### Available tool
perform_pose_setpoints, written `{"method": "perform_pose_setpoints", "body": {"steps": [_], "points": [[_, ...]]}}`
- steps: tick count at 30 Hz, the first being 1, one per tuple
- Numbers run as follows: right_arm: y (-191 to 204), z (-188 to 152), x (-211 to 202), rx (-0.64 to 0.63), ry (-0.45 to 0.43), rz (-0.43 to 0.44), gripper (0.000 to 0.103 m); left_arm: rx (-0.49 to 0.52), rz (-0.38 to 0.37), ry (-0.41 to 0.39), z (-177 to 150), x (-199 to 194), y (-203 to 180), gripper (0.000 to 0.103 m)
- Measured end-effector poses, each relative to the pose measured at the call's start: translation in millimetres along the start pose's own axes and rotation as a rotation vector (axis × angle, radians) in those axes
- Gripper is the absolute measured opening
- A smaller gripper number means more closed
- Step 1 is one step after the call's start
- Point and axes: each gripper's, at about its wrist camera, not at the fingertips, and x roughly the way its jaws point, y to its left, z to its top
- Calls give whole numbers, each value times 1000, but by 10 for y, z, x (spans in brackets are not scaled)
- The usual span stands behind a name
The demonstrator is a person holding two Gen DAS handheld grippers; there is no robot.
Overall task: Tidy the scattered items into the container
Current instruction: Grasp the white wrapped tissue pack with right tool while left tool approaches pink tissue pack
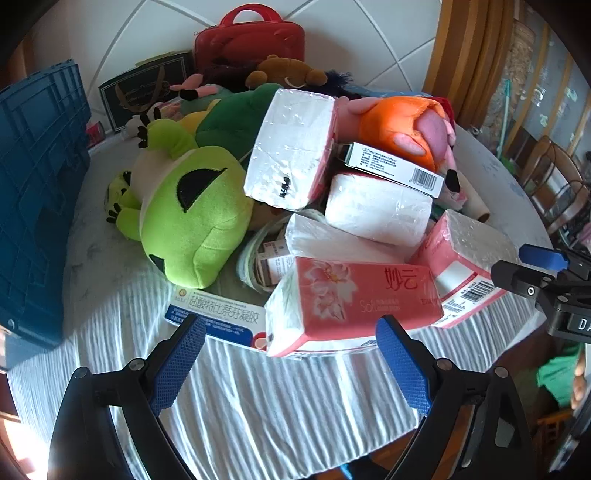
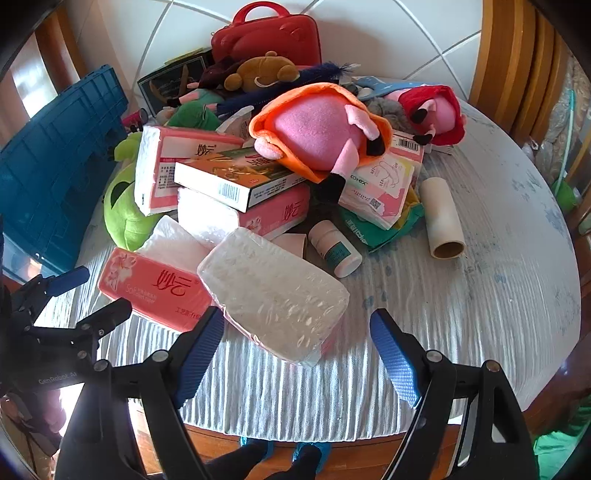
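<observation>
A heap of tissue packs, boxes and plush toys covers the round table. My left gripper (image 1: 291, 347) is open over the table's near edge, just short of a pink tissue pack (image 1: 354, 299), with only cloth between its fingers. My right gripper (image 2: 297, 350) is also open. The near corner of a clear-wrapped tissue pack (image 2: 273, 291) reaches between its fingertips, and the pads do not touch it. Each gripper shows in the other's view: the left gripper (image 2: 98, 291) at the left edge, the right gripper (image 1: 517, 264) at the right edge. The blue crate (image 1: 37, 184) stands at the table's left side.
A green frog plush (image 1: 184, 221), a flat blue-and-white box (image 1: 214, 314), a pink pig plush in orange (image 2: 325, 129), a white bottle (image 2: 334, 254) and a cardboard tube (image 2: 443, 221) lie about. A red case (image 2: 266, 33) stands by the wall. A striped cloth (image 2: 461, 332) covers the table.
</observation>
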Motion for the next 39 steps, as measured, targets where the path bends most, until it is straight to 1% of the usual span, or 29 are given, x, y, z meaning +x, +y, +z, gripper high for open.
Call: {"method": "perform_pose_setpoints", "body": {"steps": [4, 8, 12, 14, 16, 21, 26, 27, 31, 32, 34, 37, 39], "points": [[1, 10, 126, -57, 38, 30, 81, 7, 10, 43, -17, 122, -142, 95], [-42, 28, 230, -67, 51, 60, 81, 1, 32, 65, -19, 233, -245, 95], [-112, 71, 265, -57, 39, 77, 81, -12, 51, 73, 11, 293, -311, 95], [-151, 96, 273, -52, 34, 82, 81, -19, 61, 74, 32, 306, -333, 95], [-174, 127, 289, -57, 39, 91, 79, -29, 61, 76, 51, 312, -345, 95], [-211, 197, 372, -71, 62, 125, 79, -48, 57, 75, 97, 238, -343, 95], [-218, 219, 405, -82, 68, 132, 78, -70, 63, 11, 248, 7, -278, 95], [-214, 220, 403, -88, 70, 131, 74, -74, 67, 7, 284, -6, -270, 95], [-206, 164, 363, -111, 74, 122, 72, -105, 84, 57, 354, 167, -235, 94], [-211, 142, 349, -114, 73, 119, 72, -119, 79, 83, 339, 236, -238, 90], [-237, 96, 316, -117, 71, 108, 72, -150, 43, 89, 291, 273, -228, 88], [-303, 45, 274, -109, 67, 108, 71, -158, 42, 79, 259, 259, -255, 86], [-346, 32, 254, -104, 65, 99, 71, -161, 54, 74, 262, 236, -274, 81]]}}
